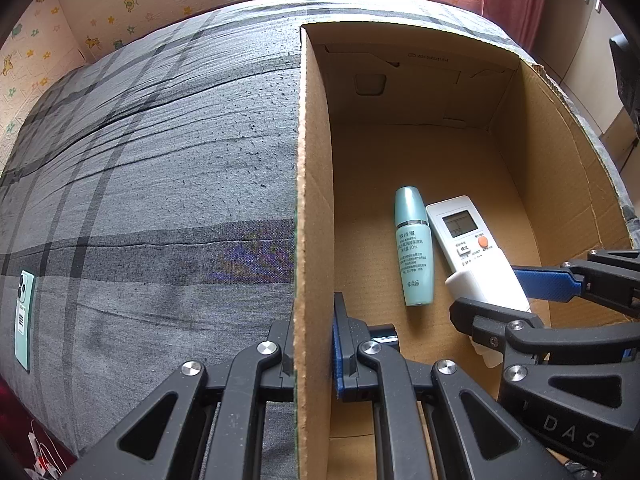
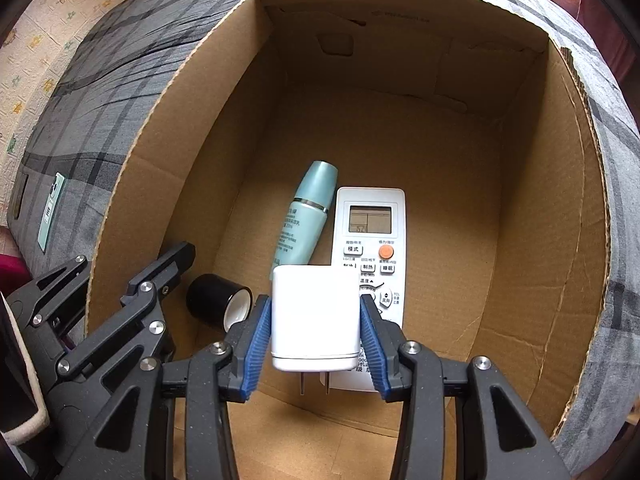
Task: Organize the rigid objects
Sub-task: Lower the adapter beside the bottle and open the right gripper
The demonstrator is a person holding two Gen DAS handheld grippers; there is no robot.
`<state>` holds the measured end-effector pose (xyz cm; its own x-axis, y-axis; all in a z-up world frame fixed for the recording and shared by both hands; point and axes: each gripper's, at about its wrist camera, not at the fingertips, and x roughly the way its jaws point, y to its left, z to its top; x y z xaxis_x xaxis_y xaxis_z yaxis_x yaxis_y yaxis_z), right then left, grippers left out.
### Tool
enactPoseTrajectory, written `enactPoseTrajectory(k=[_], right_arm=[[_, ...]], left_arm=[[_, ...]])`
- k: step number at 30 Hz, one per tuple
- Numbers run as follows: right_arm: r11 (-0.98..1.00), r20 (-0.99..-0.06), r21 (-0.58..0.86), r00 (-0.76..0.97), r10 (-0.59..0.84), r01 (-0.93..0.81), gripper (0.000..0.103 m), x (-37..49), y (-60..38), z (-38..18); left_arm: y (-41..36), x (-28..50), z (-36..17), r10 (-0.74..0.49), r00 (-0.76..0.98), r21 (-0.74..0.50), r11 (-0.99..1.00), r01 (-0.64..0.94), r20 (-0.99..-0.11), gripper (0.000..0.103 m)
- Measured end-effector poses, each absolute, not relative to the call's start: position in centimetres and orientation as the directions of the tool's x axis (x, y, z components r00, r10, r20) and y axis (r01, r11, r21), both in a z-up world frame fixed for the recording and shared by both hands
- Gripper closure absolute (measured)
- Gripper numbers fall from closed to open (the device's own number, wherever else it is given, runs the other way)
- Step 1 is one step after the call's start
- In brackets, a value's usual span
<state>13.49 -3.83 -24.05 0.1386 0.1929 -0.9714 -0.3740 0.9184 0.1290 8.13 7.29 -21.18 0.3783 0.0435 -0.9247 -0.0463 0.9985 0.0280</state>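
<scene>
An open cardboard box point(image 1: 316, 200) sits on a bed covered with a grey plaid sheet point(image 1: 160, 160), and both views look down into it. The left hand-held gripper point(image 1: 314, 356) is pressed together on the box's left wall, one finger outside it and the blue-padded one inside, pinching the cardboard near the near end. The right hand-held gripper point(image 2: 316, 336) pinches a white plug-in charger point(image 2: 314, 316) between its blue pads, prongs pointing toward the camera, and holds it inside the box over the near end of the floor. The right wrist view shows this grip plainly; in the left wrist view the charger is only a white block partly hidden behind the black fingers at the right edge. On the box floor a teal bottle point(image 1: 414, 248) and a white remote control point(image 1: 464, 236) with an orange button lie side by side, touching or nearly so, caps and screen toward the far wall. Only the right wrist view shows the whole of a small black cylinder with a white end point(image 2: 218, 300) lying by the left wall in the near corner; the left view catches just a sliver of it behind the gripper. A mint-green phone point(image 1: 24, 316) lies on the sheet well to the left of the box, near the bed's near left edge, visible in both views.
</scene>
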Motion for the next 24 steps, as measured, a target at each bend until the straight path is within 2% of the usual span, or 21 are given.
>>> enactPoseTrajectory(k=[17,21,24], right_arm=[[0.918,-0.950,0.123,0.223,0.218,-0.377,0.056,13.2,-4.4,-20.7],[0.918,-0.943,0.088,0.263,0.201,-0.387,0.053,12.8,-5.3,-19.0],[0.919,-0.938,0.078,0.285,0.199,-0.388,0.044,12.4,-5.8,-17.8]], left_arm=[[7.3,7.9,-21.1,0.047,0.378,0.032,0.998,-0.045,-0.925,0.092],[7.3,7.9,-21.1,0.047,0.377,0.032,0.998,-0.046,-0.925,0.092],[7.3,8.0,-21.1,0.047,0.377,0.032,0.998,-0.046,-0.925,0.092]])
